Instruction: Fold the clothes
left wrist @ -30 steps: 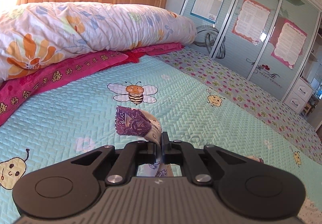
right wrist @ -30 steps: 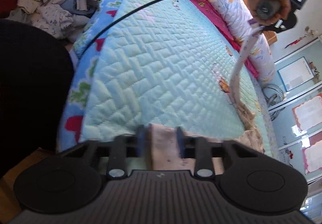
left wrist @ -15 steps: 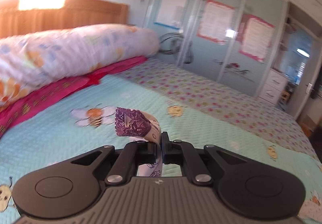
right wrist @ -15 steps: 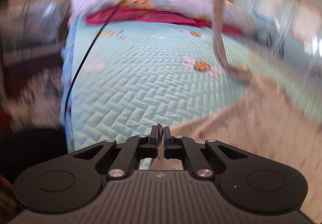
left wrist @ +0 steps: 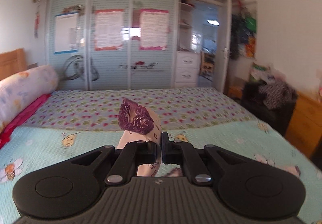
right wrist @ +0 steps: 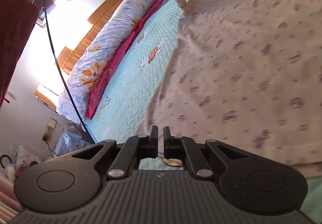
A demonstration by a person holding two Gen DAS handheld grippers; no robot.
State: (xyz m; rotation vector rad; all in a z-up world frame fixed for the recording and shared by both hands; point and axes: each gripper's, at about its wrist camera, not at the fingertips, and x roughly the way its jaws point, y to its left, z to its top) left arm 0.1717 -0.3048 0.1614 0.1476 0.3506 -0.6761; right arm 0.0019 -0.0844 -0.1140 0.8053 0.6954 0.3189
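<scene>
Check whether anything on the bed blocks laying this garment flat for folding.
Nothing visible does. The left gripper and right gripper are both shut on the printed garment, which already spreads over the teal quilt. The rolled duvet lies by the headboard, apart from the cloth.
</scene>
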